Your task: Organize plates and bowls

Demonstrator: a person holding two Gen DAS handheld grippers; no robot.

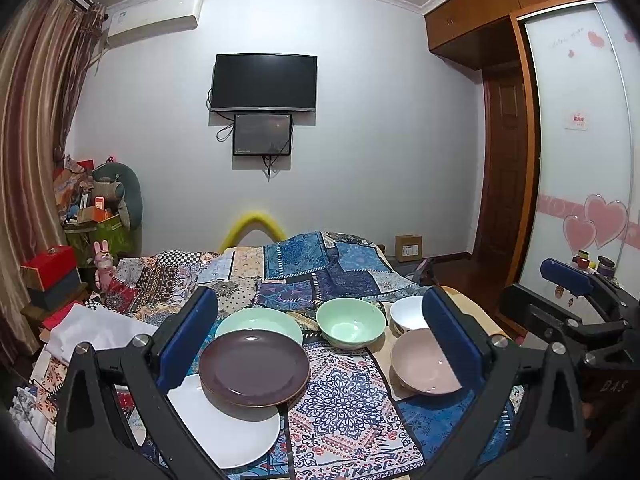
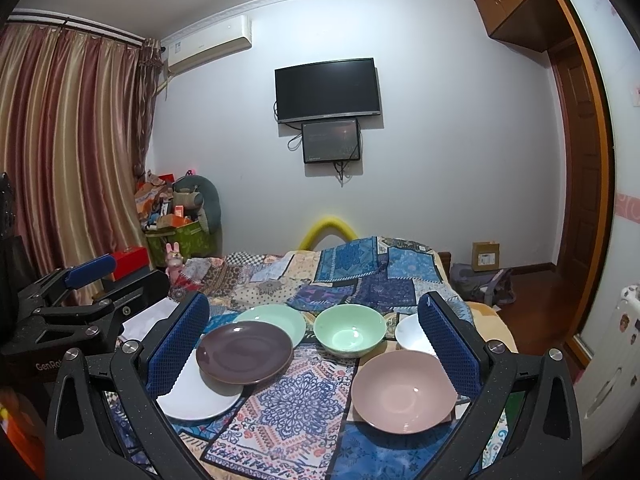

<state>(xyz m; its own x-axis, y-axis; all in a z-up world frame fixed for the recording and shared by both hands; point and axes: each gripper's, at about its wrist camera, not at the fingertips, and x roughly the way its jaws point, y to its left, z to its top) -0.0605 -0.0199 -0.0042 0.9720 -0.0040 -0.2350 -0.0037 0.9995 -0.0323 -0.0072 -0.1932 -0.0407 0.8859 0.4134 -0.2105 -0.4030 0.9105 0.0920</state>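
Observation:
On the patchwork cloth lie three overlapping plates: a dark brown plate (image 1: 254,372) (image 2: 245,351) rests partly on a white plate (image 1: 232,428) (image 2: 200,394) and a green plate (image 1: 260,322) (image 2: 276,320). To their right stand a green bowl (image 1: 350,322) (image 2: 349,334), a white bowl (image 1: 408,314) (image 2: 412,334) and a pink bowl (image 1: 424,362) (image 2: 404,390). My left gripper (image 1: 320,340) is open above the dishes, holding nothing. My right gripper (image 2: 316,340) is open too, with nothing in it. Each gripper shows at the edge of the other's view.
The dishes sit on a bed under a patterned patchwork cover (image 1: 340,396) (image 2: 288,400). White cloth (image 1: 92,328) lies at the left. Red boxes (image 1: 50,268) and a cluttered green bin (image 2: 180,236) stand by the curtain. A wardrobe with sliding door (image 1: 576,152) is at right.

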